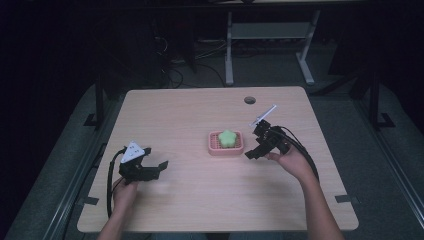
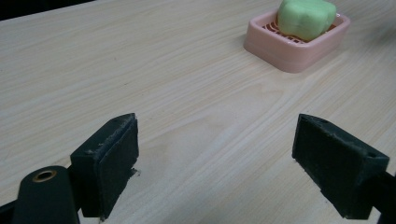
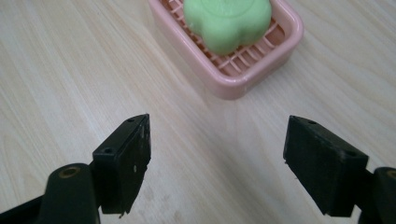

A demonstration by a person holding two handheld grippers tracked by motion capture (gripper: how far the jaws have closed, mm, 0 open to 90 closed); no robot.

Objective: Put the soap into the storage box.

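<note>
Right gripper [image 1: 256, 145] sits just right of the tray [image 1: 212, 146], jaws wide, nothing between them, apart from the tray. Left gripper [image 1: 152, 167] well left of the tray, jaws also wide and empty. Pink tray at the table [image 1: 200, 200] centre; green soap [image 1: 228, 138] lies in it. In the right gripper view, tray close ahead.
</note>
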